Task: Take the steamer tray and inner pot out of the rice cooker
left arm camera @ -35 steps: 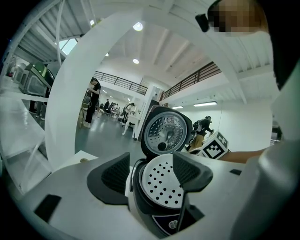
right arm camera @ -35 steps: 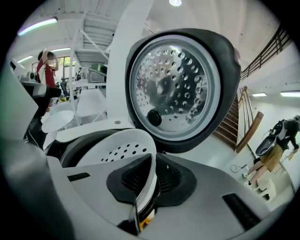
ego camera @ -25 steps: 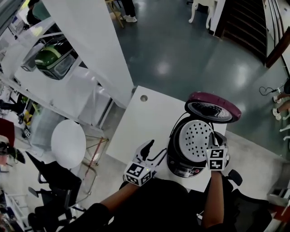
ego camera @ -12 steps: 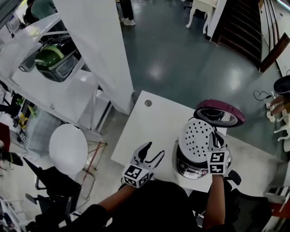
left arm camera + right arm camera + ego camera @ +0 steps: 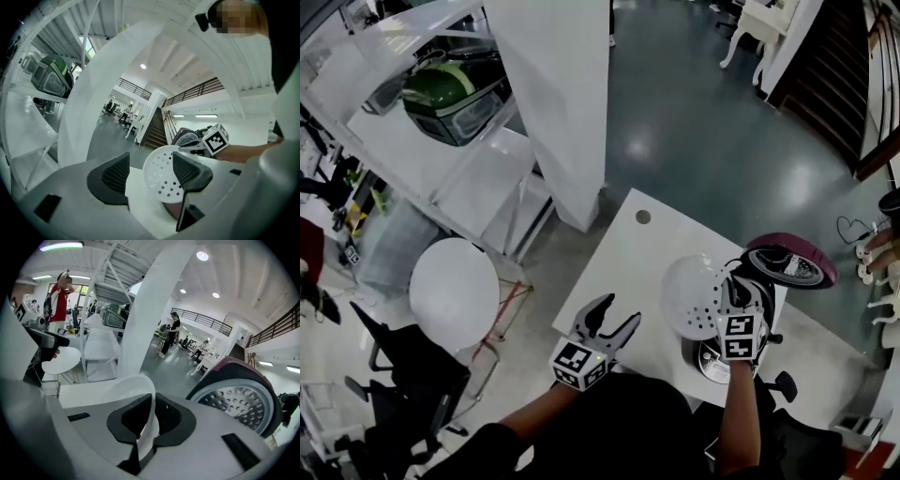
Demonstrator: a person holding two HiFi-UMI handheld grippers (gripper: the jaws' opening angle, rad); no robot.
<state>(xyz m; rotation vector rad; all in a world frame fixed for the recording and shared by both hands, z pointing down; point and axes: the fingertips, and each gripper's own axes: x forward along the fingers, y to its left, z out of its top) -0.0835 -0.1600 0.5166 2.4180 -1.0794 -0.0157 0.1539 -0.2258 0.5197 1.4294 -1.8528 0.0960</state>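
Note:
My right gripper is shut on the rim of the white perforated steamer tray, which hangs tilted above the table, left of the rice cooker. The cooker's maroon lid stands open. In the right gripper view the tray's rim is pinched between the black pads, with the lid to the right. My left gripper is open and holds nothing, near the table's front left. The left gripper view has the steamer tray just ahead, between its open jaws. The inner pot is hidden.
The white table has a round cable hole at its far side. A white round stool and white shelving with a green appliance stand to the left. A white pillar rises beyond the table.
The right gripper has lifted the steamer tray out of the cooker and carried it left over the table. The left gripper has shifted slightly and stays open.

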